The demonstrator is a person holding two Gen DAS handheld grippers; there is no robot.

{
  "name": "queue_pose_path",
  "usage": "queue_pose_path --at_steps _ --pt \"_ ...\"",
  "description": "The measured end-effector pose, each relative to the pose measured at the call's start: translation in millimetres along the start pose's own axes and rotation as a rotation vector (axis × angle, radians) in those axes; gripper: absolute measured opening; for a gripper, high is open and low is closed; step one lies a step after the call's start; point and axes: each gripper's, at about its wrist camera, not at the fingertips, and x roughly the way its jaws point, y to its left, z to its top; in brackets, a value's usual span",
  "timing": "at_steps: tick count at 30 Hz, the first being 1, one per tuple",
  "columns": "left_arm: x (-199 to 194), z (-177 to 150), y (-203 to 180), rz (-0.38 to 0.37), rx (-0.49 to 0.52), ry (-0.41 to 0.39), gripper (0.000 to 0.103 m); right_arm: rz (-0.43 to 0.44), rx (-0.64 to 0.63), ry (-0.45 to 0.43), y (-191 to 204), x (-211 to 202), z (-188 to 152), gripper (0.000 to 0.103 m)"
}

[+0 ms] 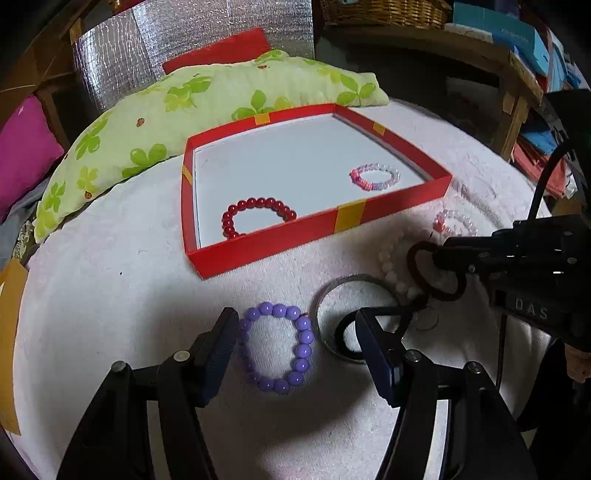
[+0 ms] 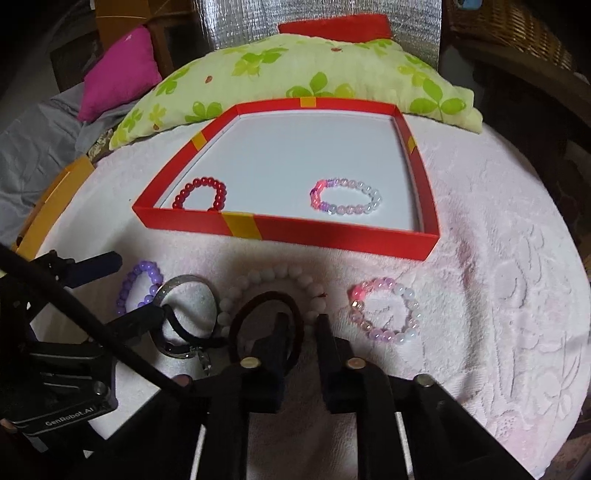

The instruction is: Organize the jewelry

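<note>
A red box lid (image 1: 269, 240) (image 2: 332, 236) lies on the white towel and holds a red bead bracelet (image 1: 255, 214) (image 2: 201, 192) and a pink-white bead bracelet (image 1: 375, 176) (image 2: 345, 199). My left gripper (image 1: 295, 350) is open, its fingers either side of a purple bead bracelet (image 1: 284, 347) (image 2: 142, 284). My right gripper (image 2: 301, 328) (image 1: 439, 258) is nearly shut on a dark brown hair band (image 2: 258, 314) (image 1: 424, 269). A silver bangle (image 1: 351, 288) (image 2: 177, 284), a white bead bracelet (image 2: 266, 280) (image 1: 391, 266) and a pink-white bracelet (image 2: 384, 310) (image 1: 454, 221) lie on the towel.
A green flowered pillow (image 1: 184, 107) (image 2: 295, 74) lies behind the lid. A magenta cushion (image 1: 22, 147) (image 2: 118, 74) sits at the left. A wicker basket (image 1: 384, 11) and a wooden shelf (image 1: 517, 85) stand at the back right. A black ring (image 1: 345, 332) lies inside the bangle.
</note>
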Motion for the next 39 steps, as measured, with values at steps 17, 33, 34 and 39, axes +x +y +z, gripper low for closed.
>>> queue_pose_path --at_steps 17,33,34,39 --pt "9 -2 -28 -0.165 0.114 -0.002 0.056 -0.006 0.09 0.003 -23 -3 2 0.005" --pt "14 3 -1 -0.143 0.026 0.007 0.01 0.024 0.097 -0.003 -18 -3 4 0.005" --pt "15 4 5 -0.136 0.005 0.007 0.009 0.027 0.094 -0.006 -17 -3 5 0.005" --pt "10 6 17 -0.133 -0.019 -0.018 0.009 0.031 0.09 -0.01 -15 -4 5 0.005"
